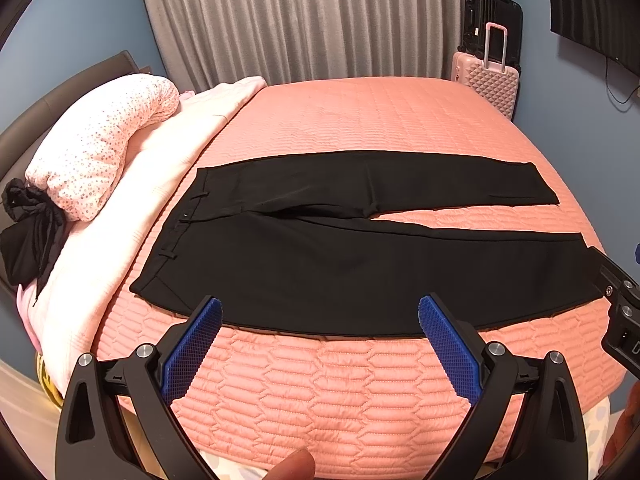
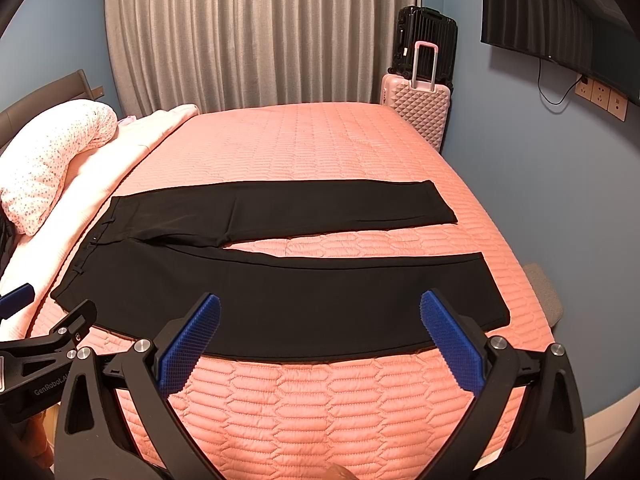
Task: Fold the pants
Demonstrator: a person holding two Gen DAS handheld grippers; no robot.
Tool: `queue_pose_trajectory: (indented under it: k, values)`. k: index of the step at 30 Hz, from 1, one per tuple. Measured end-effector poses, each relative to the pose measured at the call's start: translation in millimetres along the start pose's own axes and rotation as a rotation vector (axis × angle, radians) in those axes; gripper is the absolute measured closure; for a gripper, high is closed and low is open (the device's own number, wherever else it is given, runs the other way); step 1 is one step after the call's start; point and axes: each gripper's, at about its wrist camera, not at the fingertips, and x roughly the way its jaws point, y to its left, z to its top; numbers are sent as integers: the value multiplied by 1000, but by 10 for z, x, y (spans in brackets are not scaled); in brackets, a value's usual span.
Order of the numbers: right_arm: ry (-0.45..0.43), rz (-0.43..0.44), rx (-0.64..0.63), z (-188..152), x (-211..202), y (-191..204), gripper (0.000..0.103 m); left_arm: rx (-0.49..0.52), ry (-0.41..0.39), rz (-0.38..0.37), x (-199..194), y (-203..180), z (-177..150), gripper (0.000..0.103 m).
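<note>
On the pink quilted bed (image 1: 360, 120), a pair of black pants (image 1: 320, 256) lies spread out flat, waistband toward the left by the pillows, both legs running off to the right with a thin strip of quilt showing between them. The left gripper (image 1: 320, 312) hangs over the near edge of the pants with its blue fingers (image 1: 192, 352) spread wide, nothing in them. Same deal with the right gripper (image 2: 320, 312), fingers (image 2: 452, 344) wide apart and empty, hovering over the near leg. A spotted pillow (image 1: 100, 144) sits far left, and a pink suitcase (image 2: 420, 108) stands by the grey curtain (image 2: 260, 32) at the far side.
</note>
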Motion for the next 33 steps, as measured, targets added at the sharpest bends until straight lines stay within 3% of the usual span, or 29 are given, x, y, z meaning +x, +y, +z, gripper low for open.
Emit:
queue_pose_trajectory:
  k: [20, 23, 33]
  values:
    - [-11, 31, -11, 21, 22, -13, 5, -6, 19, 12, 58, -1, 1, 6]
    - [-11, 30, -11, 21, 24, -13, 5, 0, 20, 42, 56, -17, 10, 6]
    - [-8, 25, 5, 20, 49, -52, 5, -5, -25, 37, 22, -22, -15, 6]
